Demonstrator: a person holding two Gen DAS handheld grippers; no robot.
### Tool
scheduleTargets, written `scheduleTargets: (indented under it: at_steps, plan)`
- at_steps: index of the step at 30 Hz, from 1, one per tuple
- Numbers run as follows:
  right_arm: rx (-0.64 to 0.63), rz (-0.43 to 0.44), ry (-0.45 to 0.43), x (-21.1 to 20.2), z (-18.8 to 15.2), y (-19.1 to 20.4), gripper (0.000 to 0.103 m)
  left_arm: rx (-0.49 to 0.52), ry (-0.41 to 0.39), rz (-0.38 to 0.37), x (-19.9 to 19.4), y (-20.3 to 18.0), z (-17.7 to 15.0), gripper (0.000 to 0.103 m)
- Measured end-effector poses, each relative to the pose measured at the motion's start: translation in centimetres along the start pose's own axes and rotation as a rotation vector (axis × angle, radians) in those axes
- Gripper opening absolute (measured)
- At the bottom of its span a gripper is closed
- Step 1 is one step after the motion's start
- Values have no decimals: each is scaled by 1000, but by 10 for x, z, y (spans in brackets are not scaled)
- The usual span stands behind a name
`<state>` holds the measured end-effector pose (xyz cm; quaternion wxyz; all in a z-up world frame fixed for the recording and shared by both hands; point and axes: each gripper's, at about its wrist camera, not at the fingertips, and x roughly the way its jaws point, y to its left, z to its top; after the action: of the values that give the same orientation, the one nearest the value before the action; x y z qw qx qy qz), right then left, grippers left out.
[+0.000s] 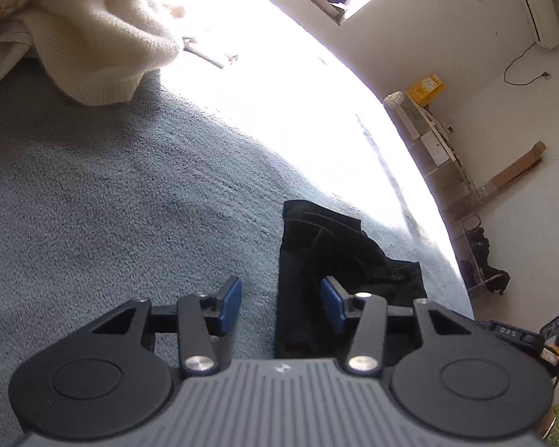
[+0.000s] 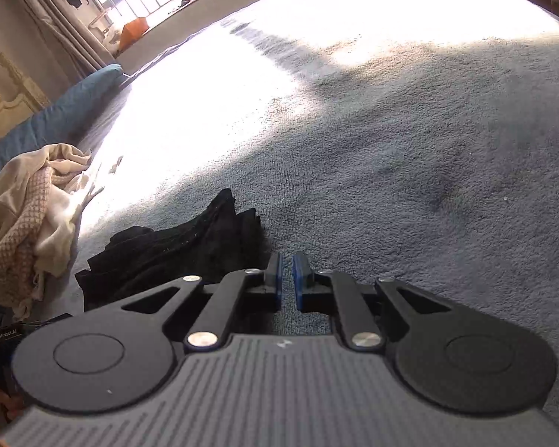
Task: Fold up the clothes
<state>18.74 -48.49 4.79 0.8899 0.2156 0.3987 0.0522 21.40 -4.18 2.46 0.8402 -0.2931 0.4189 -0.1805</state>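
A small black garment lies crumpled on the grey-blue carpet. My left gripper is open just above its near edge, the cloth reaching between the blue pads without being held. In the right wrist view the same black garment lies left of my right gripper, which is shut and empty over bare carpet. A pile of cream and pink-checked clothes lies at the far left; it also shows in the right wrist view.
Strong sunlight washes out the far carpet. A wall with shelves and a yellow box stands at the right. A blue cushion, curtains and a window are at the far left of the right wrist view.
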Motion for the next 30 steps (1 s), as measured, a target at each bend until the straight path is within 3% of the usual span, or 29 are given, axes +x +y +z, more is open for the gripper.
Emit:
scheduleTargets:
  at_steps: [3,4,6,8,10,16,21,24,27,30]
  plan:
    - [-131,21,2,18,11,25,36,13,4,-3,19,-3,5,55]
    - [-180,20,0,26,15,33,40,9,4,-5,24,-2,6,55]
    - [-263,23,13,43,20,48,41,-1,-10,-19,26,-2,7,52]
    - [-356,7,53,62,22,61,40,3,-18,-18,27,-4,8,41]
    - [-428,-25,54,70,21,69,3,11,-25,-20,24,-4,8,33]
    - [-329,-64,-22,57,20,56,3,16,-18,-25,19,1,7,32]
    - [-91,-146,-57,53,27,20,6,25,-15,-34,18,1,8,34]
    - [-167,-90,-81,34,27,34,7,30,-16,-38,15,3,6,35]
    - [-393,-23,-5,29,17,74,8,25,-19,-40,16,3,5,36]
    - [-562,-70,79,49,2,96,18,26,-24,-37,17,2,4,37]
